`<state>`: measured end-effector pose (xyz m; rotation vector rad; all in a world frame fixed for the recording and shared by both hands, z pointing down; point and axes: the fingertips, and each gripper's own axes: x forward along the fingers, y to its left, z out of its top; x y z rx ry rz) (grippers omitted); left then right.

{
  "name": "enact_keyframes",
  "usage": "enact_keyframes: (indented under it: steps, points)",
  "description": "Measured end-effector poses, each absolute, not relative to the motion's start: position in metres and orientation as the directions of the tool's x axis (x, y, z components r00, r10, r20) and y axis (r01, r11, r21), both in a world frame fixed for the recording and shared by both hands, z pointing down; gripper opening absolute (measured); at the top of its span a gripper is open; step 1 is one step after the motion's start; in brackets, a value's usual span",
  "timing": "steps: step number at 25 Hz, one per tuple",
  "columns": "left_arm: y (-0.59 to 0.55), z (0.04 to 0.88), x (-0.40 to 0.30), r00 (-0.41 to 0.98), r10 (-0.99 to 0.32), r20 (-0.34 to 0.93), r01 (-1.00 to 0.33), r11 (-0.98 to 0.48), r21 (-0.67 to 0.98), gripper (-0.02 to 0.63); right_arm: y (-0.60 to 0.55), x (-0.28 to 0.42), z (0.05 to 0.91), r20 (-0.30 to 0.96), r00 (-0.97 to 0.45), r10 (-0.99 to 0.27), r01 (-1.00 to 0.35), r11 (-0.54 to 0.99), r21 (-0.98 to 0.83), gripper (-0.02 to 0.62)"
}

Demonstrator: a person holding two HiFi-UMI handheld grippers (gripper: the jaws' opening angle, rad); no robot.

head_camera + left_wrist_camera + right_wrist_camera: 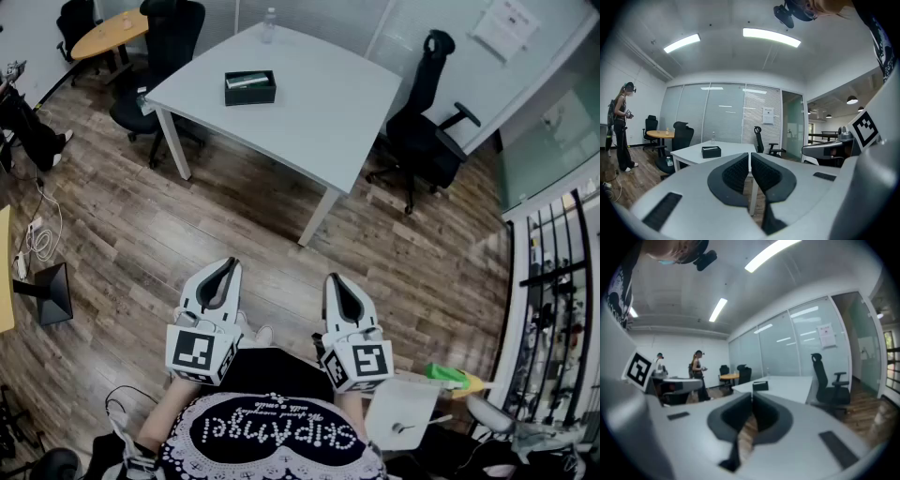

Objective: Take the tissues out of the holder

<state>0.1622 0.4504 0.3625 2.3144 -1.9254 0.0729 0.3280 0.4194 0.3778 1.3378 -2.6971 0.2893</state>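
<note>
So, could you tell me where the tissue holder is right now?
In the head view, the black tissue holder sits left of centre on the white table, in front of the bottle.

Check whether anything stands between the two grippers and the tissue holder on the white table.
Nothing visible does. Only bare wood floor lies between the left gripper, the right gripper and the table. The tissue holder sits in the open on the tabletop.
</note>
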Motion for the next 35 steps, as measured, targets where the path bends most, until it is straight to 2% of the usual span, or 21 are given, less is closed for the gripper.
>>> enact_keyframes:
  steps: [17, 35]
  points:
    - [0.454, 0.356, 0.177, 0.211, -0.972, 0.104, -0.977, -0.205, 0.064, 0.040, 0.425, 0.336, 0.378, 0.180, -0.621, -0.763, -0.784, 0.611, -0.113, 0.034]
    - [0.450, 0.363, 0.151, 0.117, -0.984, 0.132, -0.992, -0.110, 0.065, 0.040, 0.415, 0.318, 0.390, 0.177, -0.684, -0.707, -0.729, 0.659, -0.185, 0.035]
